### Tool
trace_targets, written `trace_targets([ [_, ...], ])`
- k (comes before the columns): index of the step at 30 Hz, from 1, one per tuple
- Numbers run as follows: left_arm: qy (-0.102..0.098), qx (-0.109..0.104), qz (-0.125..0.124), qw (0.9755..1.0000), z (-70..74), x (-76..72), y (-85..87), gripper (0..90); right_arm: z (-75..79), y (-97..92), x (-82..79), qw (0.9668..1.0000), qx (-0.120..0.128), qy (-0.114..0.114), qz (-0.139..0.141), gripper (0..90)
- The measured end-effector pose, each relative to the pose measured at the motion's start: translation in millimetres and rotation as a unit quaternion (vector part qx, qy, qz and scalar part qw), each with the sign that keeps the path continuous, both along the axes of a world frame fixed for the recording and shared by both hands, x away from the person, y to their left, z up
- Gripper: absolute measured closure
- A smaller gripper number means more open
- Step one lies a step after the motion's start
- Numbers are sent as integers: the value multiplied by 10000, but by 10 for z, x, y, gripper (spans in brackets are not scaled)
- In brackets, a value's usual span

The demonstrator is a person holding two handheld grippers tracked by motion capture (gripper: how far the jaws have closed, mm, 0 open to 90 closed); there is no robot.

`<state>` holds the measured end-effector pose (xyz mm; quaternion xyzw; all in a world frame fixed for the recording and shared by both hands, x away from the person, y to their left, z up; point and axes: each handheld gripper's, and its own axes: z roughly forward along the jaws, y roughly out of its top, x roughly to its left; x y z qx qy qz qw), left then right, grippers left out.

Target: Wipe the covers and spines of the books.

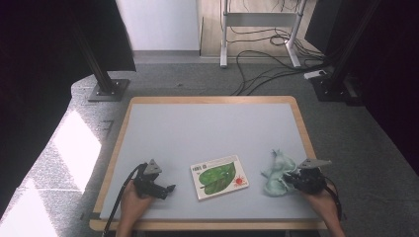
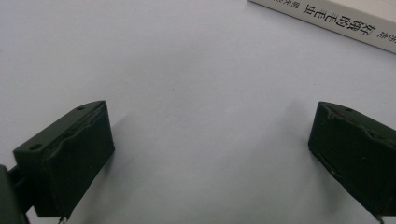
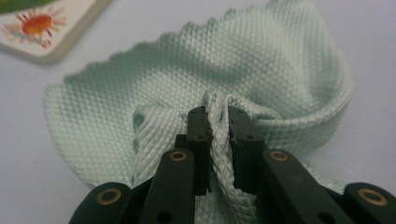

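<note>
Your right hand-held gripper (image 3: 218, 122) pinches a fold of the pale green cloth (image 3: 261, 60); the book (image 1: 219, 176) lies to its left, between it and your wide-open left hand-held gripper (image 1: 168, 190)

Picture book (image 1: 219, 176), grey table (image 1: 207, 128), floor cables (image 1: 267, 64)

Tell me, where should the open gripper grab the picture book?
Probably by its spine edge, coming in level from the book's left. It lies flat on the table, so only its thin edges offer a hold, and the left gripper already faces that side, open.
</note>
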<state>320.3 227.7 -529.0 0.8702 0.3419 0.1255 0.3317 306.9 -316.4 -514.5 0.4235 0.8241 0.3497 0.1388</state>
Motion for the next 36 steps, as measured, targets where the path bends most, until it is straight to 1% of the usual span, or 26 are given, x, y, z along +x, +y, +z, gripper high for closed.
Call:
trace_targets([
  [1,0,0,0,10000,0,0,0,0,-21,3,-1,10000,6,2,11,785],
  [3,0,1,0,10000,0,0,0,0,-17,-7,-2,10000,55,17,8,775],
  [5,-1,0,0,10000,0,0,0,0,-12,-7,-2,10000,52,15,4,766],
  [7,-1,0,0,10000,0,0,0,0,29,-2,-10,10000,15,-17,6,698],
  [8,-2,-1,1,10000,0,0,0,0,29,-2,-10,10000,15,-17,6,698],
  [10,0,0,0,10000,0,0,0,0,81,-3,-22,9999,84,-73,15,640],
  [11,0,1,-1,10000,0,0,0,0,120,-5,-30,9998,120,-119,48,611],
  [13,1,1,0,10000,0,0,0,0,177,3,-42,9998,101,-184,77,554],
  [14,0,1,0,10000,0,0,0,0,237,23,-55,9995,125,-263,91,495],
  [15,0,1,0,10000,0,0,0,0,237,23,-55,9995,125,-263,91,495],
  [18,0,3,-2,10000,1,1,-1,0,310,75,-62,9990,158,-390,125,411],
  [21,0,6,-3,10000,1,0,-1,0,338,135,-44,9988,193,-421,158,354],
  [22,2,4,-5,10000,1,1,-2,0,338,178,-32,9987,213,-428,188,320],
  [23,1,8,-4,10000,2,0,-3,0,338,178,-32,9987,213,-428,188,320],
  [26,-8,24,6,10000,6,-5,-12,0,322,278,-13,9983,239,-447,290,269],
  [28,5,12,-91,10000,11,-16,-42,0,301,348,-3,9978,251,-461,392,247],
  [29,18,-10,-207,9998,14,-26,-100,0,279,416,4,9975,261,-421,498,224],
  [30,18,-10,-207,9998,14,-26,-100,0,262,456,12,9971,258,-433,563,206],
  [33,15,-81,-451,9989,35,-26,-237,0,236,545,18,9968,205,-380,672,176],
  [34,-14,-103,-485,9988,37,-26,-269,0,219,604,21,9963,172,-390,743,147],
  [35,-40,-93,-547,9985,44,-21,-308,0,212,638,22,9960,149,-386,790,129],
  [36,-51,-61,-575,9983,50,-14,-349,0,201,683,21,9956,144,-383,837,128],
])
